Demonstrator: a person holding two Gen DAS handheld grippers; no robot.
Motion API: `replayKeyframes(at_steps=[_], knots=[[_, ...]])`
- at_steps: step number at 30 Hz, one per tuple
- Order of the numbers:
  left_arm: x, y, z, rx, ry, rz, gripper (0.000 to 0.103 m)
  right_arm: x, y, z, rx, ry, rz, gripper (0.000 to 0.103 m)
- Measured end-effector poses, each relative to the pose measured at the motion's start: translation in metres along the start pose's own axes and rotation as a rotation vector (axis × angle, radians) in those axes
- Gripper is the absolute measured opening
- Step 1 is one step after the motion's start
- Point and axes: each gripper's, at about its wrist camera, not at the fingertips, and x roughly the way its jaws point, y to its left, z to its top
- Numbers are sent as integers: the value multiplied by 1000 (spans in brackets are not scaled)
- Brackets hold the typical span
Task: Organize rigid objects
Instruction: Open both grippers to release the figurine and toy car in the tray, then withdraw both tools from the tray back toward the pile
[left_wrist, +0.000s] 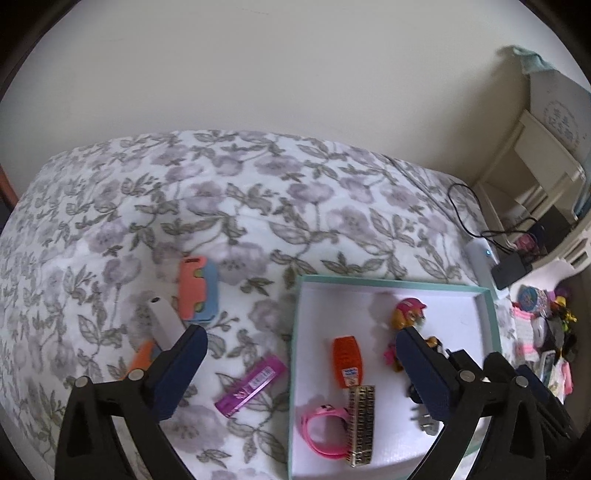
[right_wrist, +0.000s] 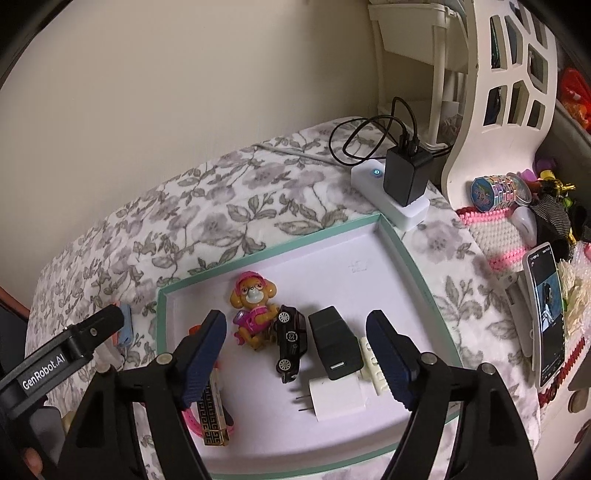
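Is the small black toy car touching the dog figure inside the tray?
Touching. The right wrist view shows the black toy car tipped on its side, with its upper end pressed against the dog figure and no white tray floor visible between them.

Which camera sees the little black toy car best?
The right wrist view: the black toy car lies in plain sight in the tray, beside the puppy toy. In the left wrist view, the left gripper mostly hides it.

Soft, even indoor light, faint shadows; left wrist view slightly blurred, right sharper; fisheye bending and dark vignetted corners
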Motion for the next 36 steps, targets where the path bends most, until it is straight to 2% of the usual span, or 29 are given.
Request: replayKeyframes(at_steps=[6, 7, 9, 10, 23, 29, 36], knots=[[-4, 18, 2, -45, -42, 43, 103, 1, 1, -1, -13, -14, -9, 81], [-4, 20, 2, -48, -46, 44, 103, 1, 1, -1, -13, -15, -4, 84], [-6, 24, 3, -55, -53, 47, 103, 1, 2, 0, -9, -18, 14, 98], [-6, 26, 3, -58, -56, 53, 103, 0, 2, 0, -7, -24, 22, 98], [-10, 51, 5, -93, -69, 103, 103, 3, 13, -2, -35, -19, 20, 98], [-19, 79, 5, -137, -86, 145, 103, 3, 26, -5, -56, -25, 43, 98], [-34, 121, 4, -209, -104, 179, 103, 5, 64, -14, -131, -18, 76, 99]])
